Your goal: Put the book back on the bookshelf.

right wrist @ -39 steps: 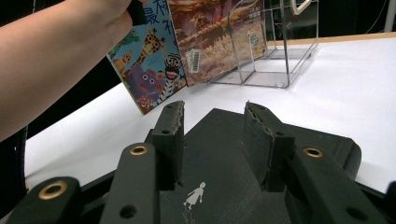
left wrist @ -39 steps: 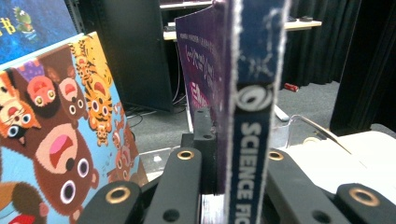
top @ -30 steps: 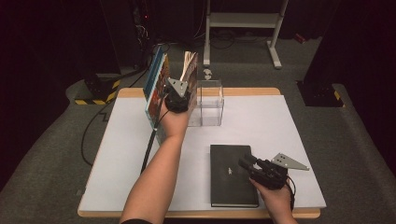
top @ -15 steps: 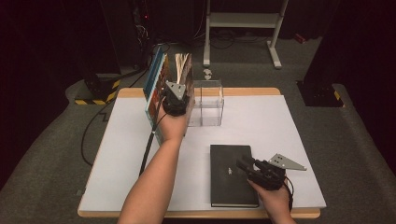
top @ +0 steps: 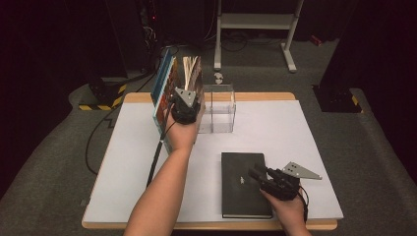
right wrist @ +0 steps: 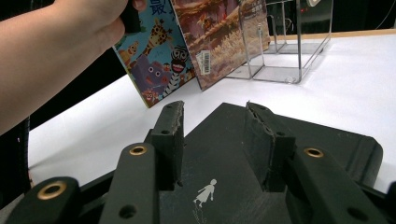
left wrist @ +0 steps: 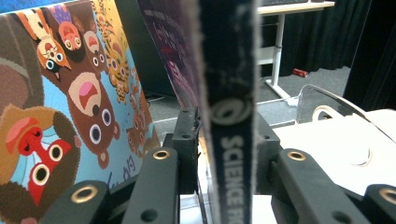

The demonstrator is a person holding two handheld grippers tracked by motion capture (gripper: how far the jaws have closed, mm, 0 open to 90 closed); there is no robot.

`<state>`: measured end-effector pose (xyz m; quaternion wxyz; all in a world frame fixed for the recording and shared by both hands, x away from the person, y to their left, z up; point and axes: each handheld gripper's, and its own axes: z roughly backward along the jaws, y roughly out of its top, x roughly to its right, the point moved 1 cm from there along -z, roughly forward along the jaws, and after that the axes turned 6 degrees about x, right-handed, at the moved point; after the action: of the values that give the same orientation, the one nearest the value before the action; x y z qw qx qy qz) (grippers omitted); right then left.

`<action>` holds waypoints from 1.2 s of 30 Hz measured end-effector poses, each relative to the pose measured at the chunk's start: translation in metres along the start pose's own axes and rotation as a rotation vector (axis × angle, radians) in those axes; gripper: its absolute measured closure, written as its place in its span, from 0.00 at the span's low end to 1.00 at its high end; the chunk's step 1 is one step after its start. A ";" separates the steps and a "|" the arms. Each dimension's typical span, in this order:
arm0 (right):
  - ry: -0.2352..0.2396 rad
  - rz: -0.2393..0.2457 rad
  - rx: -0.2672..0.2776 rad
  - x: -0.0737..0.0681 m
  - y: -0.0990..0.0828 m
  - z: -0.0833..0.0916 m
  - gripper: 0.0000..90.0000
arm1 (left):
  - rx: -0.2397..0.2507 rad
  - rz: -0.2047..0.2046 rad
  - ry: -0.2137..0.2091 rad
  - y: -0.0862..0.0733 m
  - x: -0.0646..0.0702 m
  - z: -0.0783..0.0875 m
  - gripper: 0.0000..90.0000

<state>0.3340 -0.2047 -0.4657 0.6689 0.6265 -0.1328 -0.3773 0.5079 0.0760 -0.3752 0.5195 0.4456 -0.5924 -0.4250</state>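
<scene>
Left gripper (left wrist: 219, 154) jaws just easing apart, science book (left wrist: 229, 93) between them, seemingly unpinched, right gripper (right wrist: 219, 140) spread above black book (right wrist: 299, 135).

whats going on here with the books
A person is standing books upright against a clear acrylic stand at the back of the white table. The left gripper sits around the spine of a dark book beside a cartoon-animal picture book; its jaws have just been opening, with the spine between them. The right gripper hovers open over a black book lying flat.
</scene>
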 end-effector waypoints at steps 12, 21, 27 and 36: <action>0.001 0.007 -0.004 -0.001 0.000 -0.001 0.64 | -0.006 0.001 -0.006 0.002 -0.002 0.003 0.75; 0.004 0.009 -0.010 -0.003 -0.001 -0.003 0.64 | 0.000 0.001 -0.012 0.002 -0.003 0.009 0.74; 0.008 0.011 -0.011 -0.005 -0.001 -0.003 0.64 | -0.003 -0.007 -0.012 0.002 -0.002 0.015 0.75; 0.015 0.012 -0.011 -0.006 -0.002 -0.004 0.64 | -0.003 -0.014 0.003 0.006 -0.001 0.022 0.75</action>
<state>0.3317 -0.1976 -0.4662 0.6758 0.6247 -0.1294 -0.3692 0.4857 0.0793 -0.3722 0.5181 0.4497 -0.5877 -0.4288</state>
